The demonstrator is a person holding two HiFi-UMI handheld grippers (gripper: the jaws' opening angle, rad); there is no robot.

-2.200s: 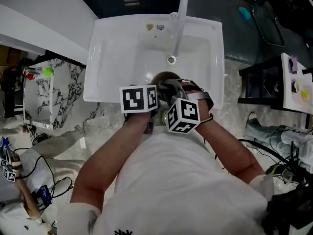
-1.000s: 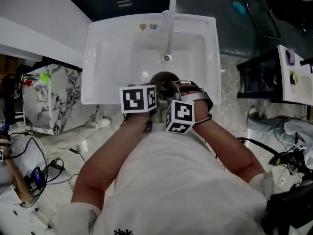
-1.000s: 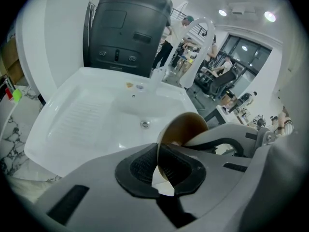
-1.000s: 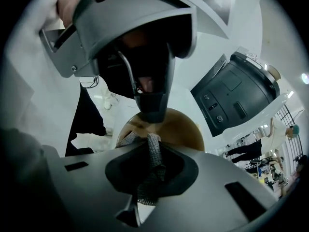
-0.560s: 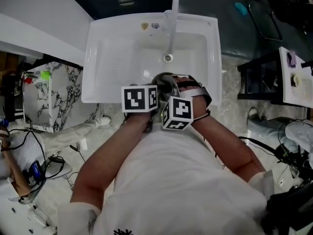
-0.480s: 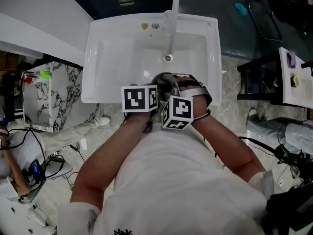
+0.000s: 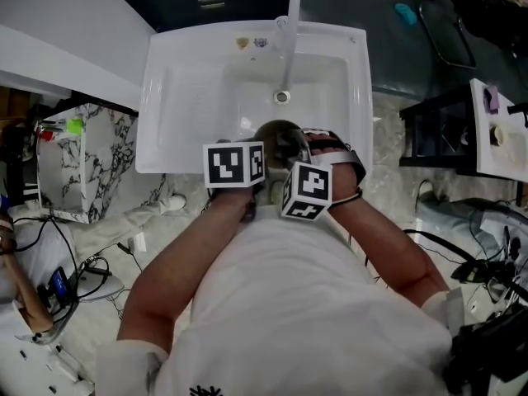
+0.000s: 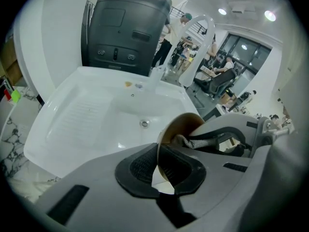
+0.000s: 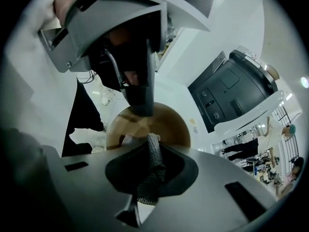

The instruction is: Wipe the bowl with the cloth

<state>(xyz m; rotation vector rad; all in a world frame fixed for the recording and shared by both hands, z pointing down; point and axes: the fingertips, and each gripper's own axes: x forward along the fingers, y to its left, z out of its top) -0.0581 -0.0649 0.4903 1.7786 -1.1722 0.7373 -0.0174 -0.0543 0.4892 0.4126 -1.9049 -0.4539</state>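
Observation:
A brown bowl hangs over the near part of the white sink. My left gripper is shut on its rim; in the left gripper view the thin edge of the bowl runs between the pads of the left gripper. My right gripper is shut on a grey woven cloth, whose end lies inside the bowl. From the right gripper view, the left gripper's finger clamps the bowl's far rim. The cloth shows against the bowl's inner side.
A tall faucet rises at the back of the sink above the drain. A dark appliance stands behind the sink. A dark rack with a white tray is at the right. Cables lie on the marble floor.
My right gripper has shifted a little to the right and toward me, uncovering more of the bowl. The left gripper and the bowl stay where they were.

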